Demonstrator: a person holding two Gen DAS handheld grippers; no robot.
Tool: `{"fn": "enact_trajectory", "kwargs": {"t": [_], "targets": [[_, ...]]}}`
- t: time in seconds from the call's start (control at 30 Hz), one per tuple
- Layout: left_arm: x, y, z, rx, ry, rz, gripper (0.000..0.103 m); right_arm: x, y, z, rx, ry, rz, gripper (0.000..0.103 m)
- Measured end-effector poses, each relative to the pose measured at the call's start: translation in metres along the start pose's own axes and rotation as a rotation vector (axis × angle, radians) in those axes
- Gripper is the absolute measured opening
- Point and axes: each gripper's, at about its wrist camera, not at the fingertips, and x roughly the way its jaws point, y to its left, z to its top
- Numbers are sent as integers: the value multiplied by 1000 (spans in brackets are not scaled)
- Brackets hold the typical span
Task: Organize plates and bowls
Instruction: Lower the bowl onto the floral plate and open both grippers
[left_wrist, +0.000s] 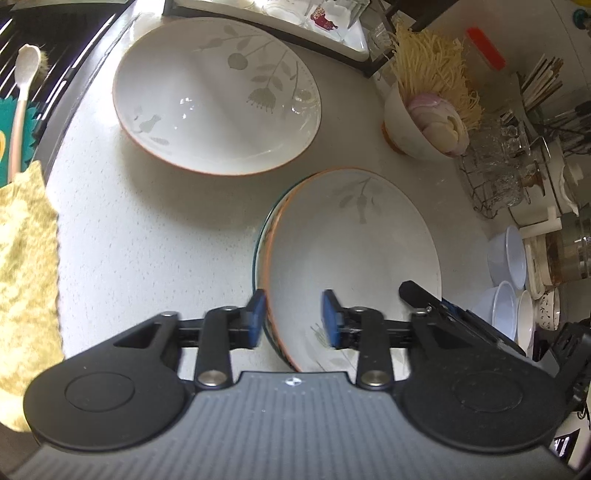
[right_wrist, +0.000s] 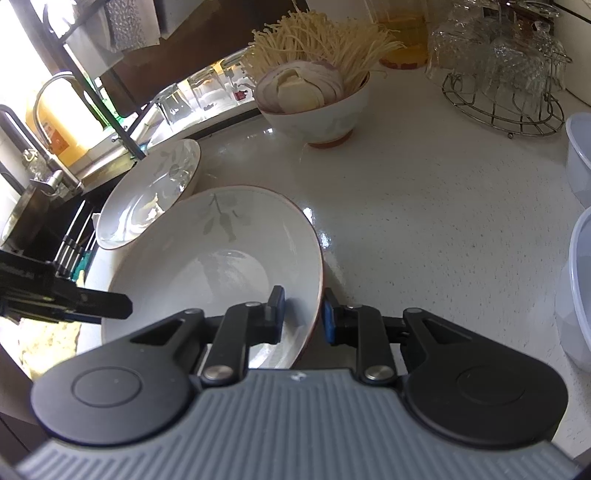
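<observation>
Two wide white bowls with grey leaf prints and orange rims are on the speckled counter. The far bowl (left_wrist: 218, 99) (right_wrist: 147, 192) lies flat. The near bowl (left_wrist: 354, 251) (right_wrist: 207, 254) rests on a teal-rimmed dish (left_wrist: 256, 251). My left gripper (left_wrist: 293, 319) is open and straddles the near bowl's left rim, its blue pads clear of the rim. My right gripper (right_wrist: 303, 314) is shut on the opposite rim, one pad inside the bowl and one outside. One of its fingers (left_wrist: 417, 293) shows in the left wrist view. A left finger (right_wrist: 107, 304) shows in the right wrist view.
A small bowl of enoki mushrooms and sliced onion (left_wrist: 417, 125) (right_wrist: 314, 110) stands behind. A wire rack of glasses (left_wrist: 498, 166) (right_wrist: 506, 85) and pale plastic bowls (left_wrist: 506, 258) (right_wrist: 580, 288) crowd the right. A yellow cloth (left_wrist: 26, 277) and the sink faucet (right_wrist: 48, 122) lie left.
</observation>
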Motion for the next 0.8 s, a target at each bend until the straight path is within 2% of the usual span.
{"fn": "enact_trajectory", "kwargs": {"t": [0.33, 0.5, 0.8], "targets": [[-30, 6, -17, 7, -87, 28, 51, -6, 1, 4, -14, 4, -19, 26], [-57, -8, -24, 56, -184, 67, 51, -30, 3, 12, -13, -58, -39, 26], [-113, -39, -36, 145, -340, 72, 51, -100, 24, 29, -11, -194, -17, 26]]}}
